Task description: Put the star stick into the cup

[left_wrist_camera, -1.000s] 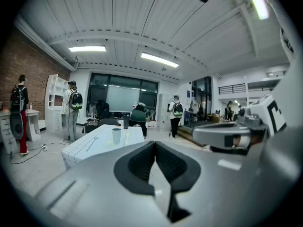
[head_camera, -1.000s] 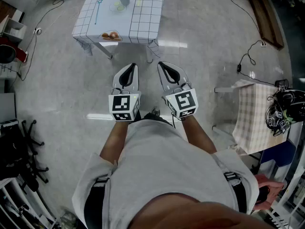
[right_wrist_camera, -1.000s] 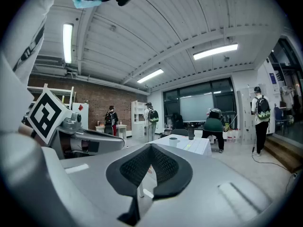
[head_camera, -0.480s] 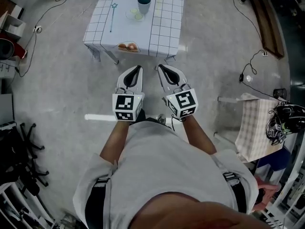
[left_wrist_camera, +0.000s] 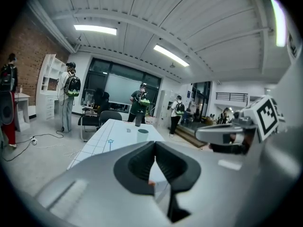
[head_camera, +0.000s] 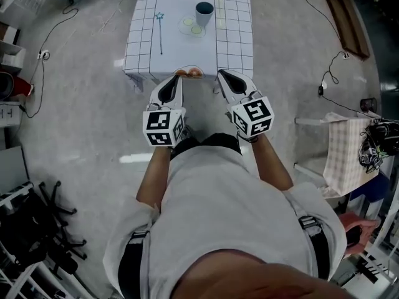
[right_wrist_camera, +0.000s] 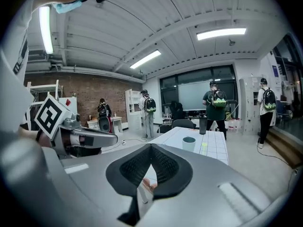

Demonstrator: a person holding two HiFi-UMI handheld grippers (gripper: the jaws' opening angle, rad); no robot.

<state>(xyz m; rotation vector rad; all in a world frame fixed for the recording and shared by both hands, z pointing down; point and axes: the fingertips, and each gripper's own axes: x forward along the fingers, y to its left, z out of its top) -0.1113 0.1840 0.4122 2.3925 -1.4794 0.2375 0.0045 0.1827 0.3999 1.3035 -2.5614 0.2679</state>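
Note:
The star stick (head_camera: 159,31), a thin blue wand with a star tip, lies on the left part of the white grid-cloth table (head_camera: 237,42). The dark teal cup (head_camera: 204,9) stands upright to its right, farther back. My left gripper (head_camera: 177,78) and right gripper (head_camera: 221,73) are held side by side at the table's near edge, well short of both, each shut with nothing held. From the left gripper view, the cup (left_wrist_camera: 142,135) and the star stick (left_wrist_camera: 110,144) show beyond the left gripper (left_wrist_camera: 155,144). The right gripper view has the cup (right_wrist_camera: 189,143) past the right gripper (right_wrist_camera: 151,147).
A clear plate (head_camera: 192,25) with pale pieces sits by the cup. Orange items (head_camera: 188,72) lie at the table's near edge. A dark bottle (left_wrist_camera: 138,118) stands at its far end. A checked-cloth chair (head_camera: 346,154) is at right, cables (head_camera: 330,73) cross the floor, people (left_wrist_camera: 70,100) stand behind.
The person has walked toward the table, so it sits nearer and the gripper tips now reach its near edge. Both grippers stay shut.

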